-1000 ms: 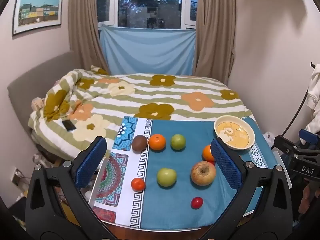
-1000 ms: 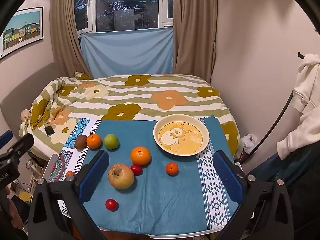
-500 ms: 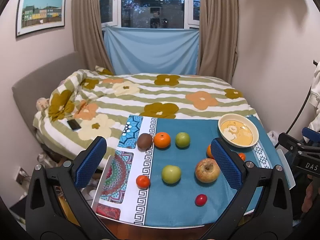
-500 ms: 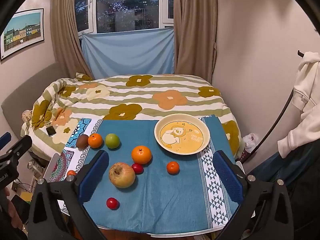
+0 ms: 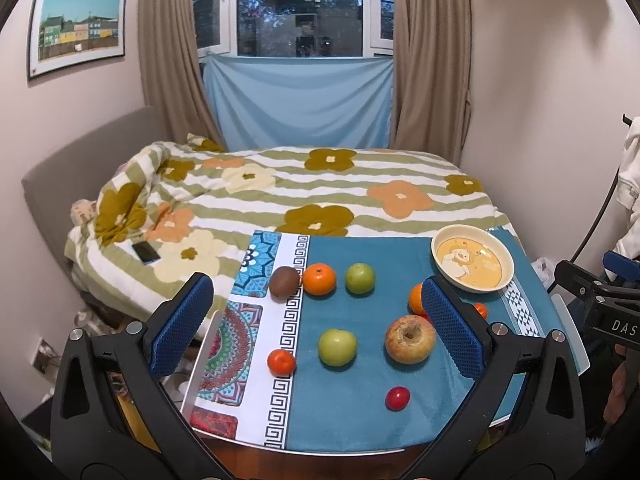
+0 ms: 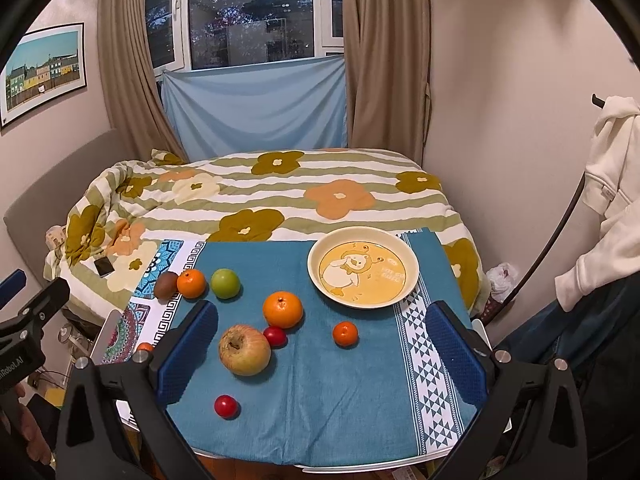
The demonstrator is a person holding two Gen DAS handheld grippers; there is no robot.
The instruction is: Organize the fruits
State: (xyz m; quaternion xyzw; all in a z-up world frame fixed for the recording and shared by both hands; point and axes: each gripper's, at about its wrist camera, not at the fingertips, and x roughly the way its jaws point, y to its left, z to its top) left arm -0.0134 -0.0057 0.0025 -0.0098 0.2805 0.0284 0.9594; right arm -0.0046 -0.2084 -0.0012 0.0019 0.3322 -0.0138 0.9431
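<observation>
Both grippers hang spread wide above the desk, nothing between their blue-padded fingers. The left gripper [image 5: 318, 320] looks over the teal cloth with patterned borders [image 5: 360, 408] that covers the desk; the right gripper [image 6: 322, 342] faces the same cloth [image 6: 340, 400] from farther to the right.

In the right wrist view, the cream round bowl with a yellow cartoon-duck bottom [image 6: 363, 272] sits at 1 o'clock on the cloth, with no fruit in it. A large orange [image 6: 282, 309] lies near the centre, with a small red tomato-like fruit [image 6: 275, 336] touching it at 7 o'clock. The big yellow-red apple [image 6: 244, 349] rests just beside that red fruit, close to the left finger. A small mandarin [image 6: 345, 333] lies apart at 4 o'clock from the large orange. Another small red round fruit [image 6: 226, 405] sits alone near the front edge.

At 10 o'clock stands a row: a brown kiwi [image 6: 166, 285], a medium orange [image 6: 191, 283] touching it, and a green apple [image 6: 225, 283] just beside.

The left wrist view adds a second green apple [image 5: 337, 347] to the left of the big apple [image 5: 410, 338], and a small orange-red mandarin [image 5: 281, 361] on the white key-pattern border.

Behind the desk is a bed with a flower-print striped quilt [image 5: 320, 196], a dark phone [image 5: 145, 252] lying on it.
</observation>
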